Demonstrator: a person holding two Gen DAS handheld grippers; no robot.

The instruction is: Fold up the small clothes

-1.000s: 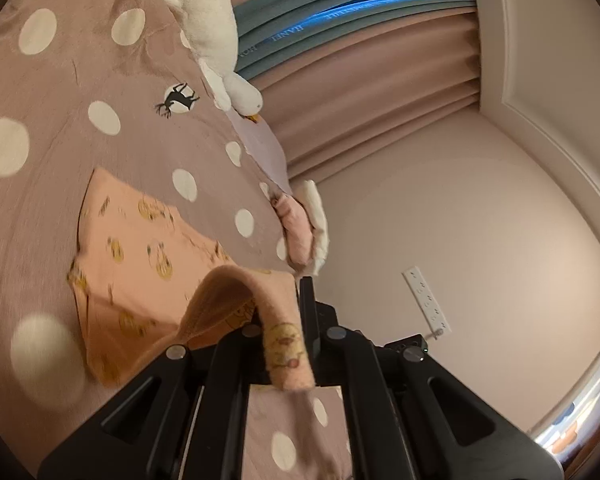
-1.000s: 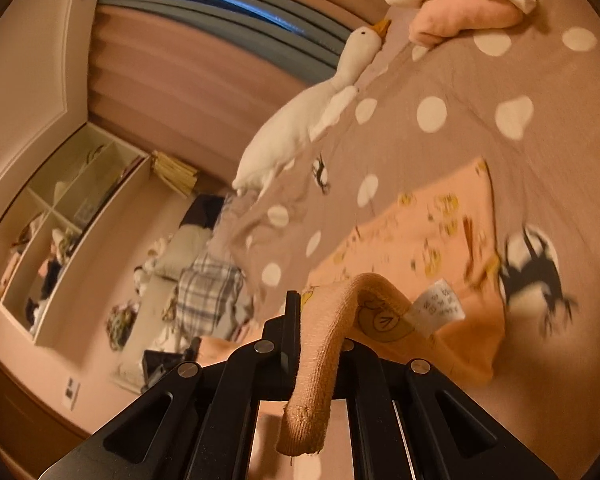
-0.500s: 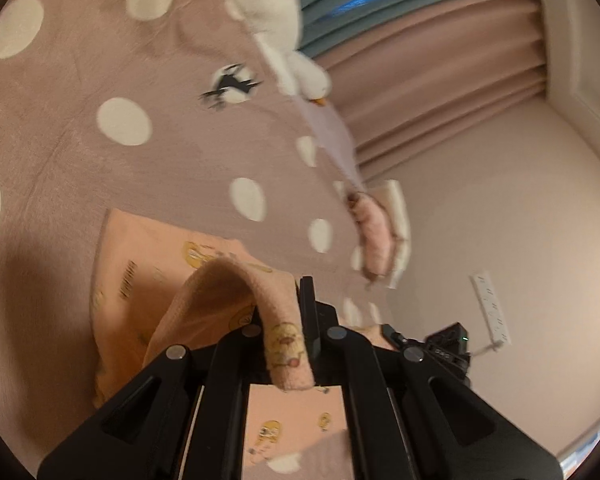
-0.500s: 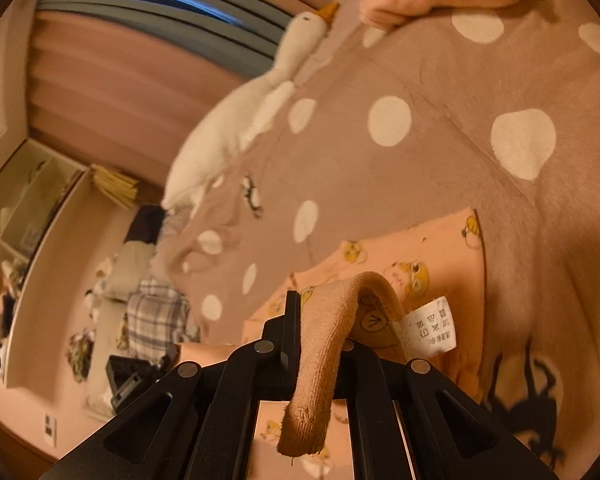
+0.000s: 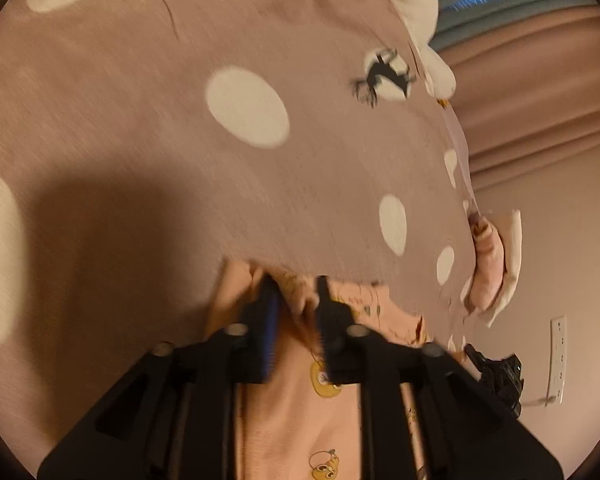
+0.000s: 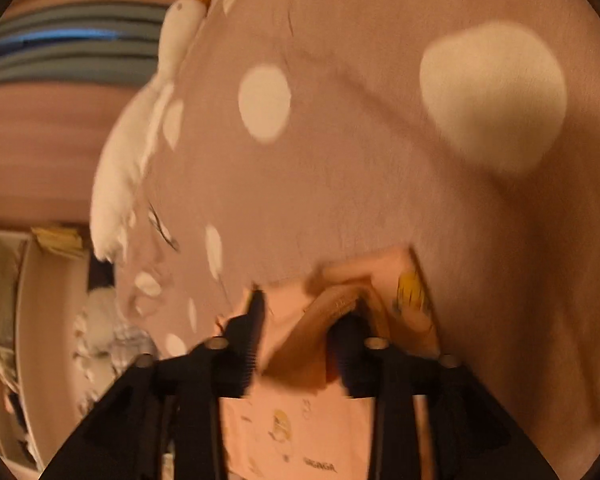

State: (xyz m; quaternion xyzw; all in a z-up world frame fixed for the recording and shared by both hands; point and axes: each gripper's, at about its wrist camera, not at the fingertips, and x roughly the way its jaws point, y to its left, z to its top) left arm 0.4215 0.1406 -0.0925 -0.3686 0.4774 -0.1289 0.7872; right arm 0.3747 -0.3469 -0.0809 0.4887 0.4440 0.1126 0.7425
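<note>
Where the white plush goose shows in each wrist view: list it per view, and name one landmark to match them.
Left wrist: white plush goose runs along the top right edge of the dotted bedspread, beak down.
Right wrist: goose lies along the bedspread's left edge, head at top.
Shared landmark: the peach garment between each gripper's opening jaws.

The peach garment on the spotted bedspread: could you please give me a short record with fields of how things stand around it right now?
surface: pink bedspread with white dots
garment: peach garment with yellow cartoon print, lying on the bedspread
left gripper: jaws opening, fabric edge between them
right gripper: jaws opening, folded-over edge between them
far items: white goose plush; folded pink and white clothes
image quality: motion-blurred
</note>
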